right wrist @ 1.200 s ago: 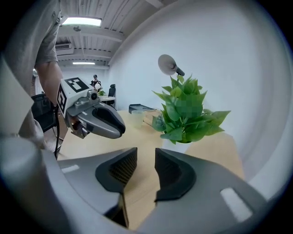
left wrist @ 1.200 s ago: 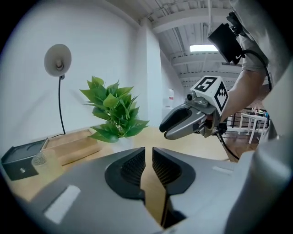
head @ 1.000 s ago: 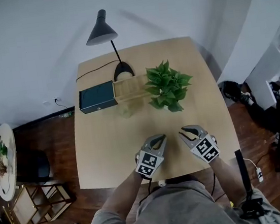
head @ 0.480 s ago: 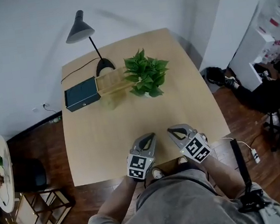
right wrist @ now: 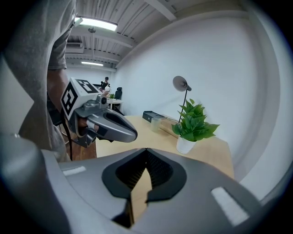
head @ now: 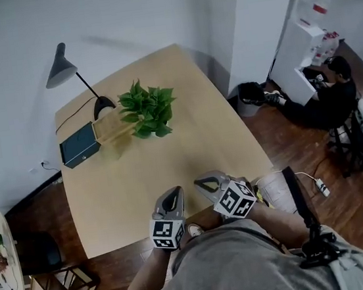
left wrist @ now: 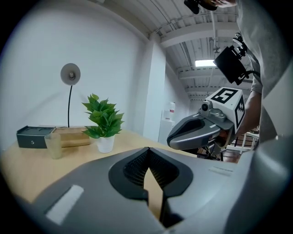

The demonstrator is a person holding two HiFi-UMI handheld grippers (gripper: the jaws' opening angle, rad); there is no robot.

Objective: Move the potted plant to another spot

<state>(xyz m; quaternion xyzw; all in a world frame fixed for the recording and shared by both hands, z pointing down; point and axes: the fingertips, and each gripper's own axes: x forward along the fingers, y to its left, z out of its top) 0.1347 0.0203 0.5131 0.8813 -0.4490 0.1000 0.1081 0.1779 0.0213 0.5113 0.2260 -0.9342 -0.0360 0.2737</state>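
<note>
Approach stage, by my reading: potted plant (head: 145,112) stands untouched in the upper left of the head view, on the far part of the desk (head: 176,155). It is just beside a wooden tray (head: 109,126) and near a dark box (head: 79,145), with a lamp (head: 63,65) behind.

Left hand-held gripper (head: 173,195) and right hand-held gripper (head: 203,184) both sit at the near desk edge, bottom centre, well apart from the plant. Jaws of both pressed together, nothing held.

Next move likely calls for opening 1 or both, reaching across the desk and closing on the white pot (left wrist: 105,144) low down, below the leaves, keeping it upright.

Desk: pale wood, mostly bare; translucent cup (left wrist: 53,145) left of the pot.

Room: white walls, dark wood floor (head: 287,140), seated person (head: 333,91) at upper right.
</note>
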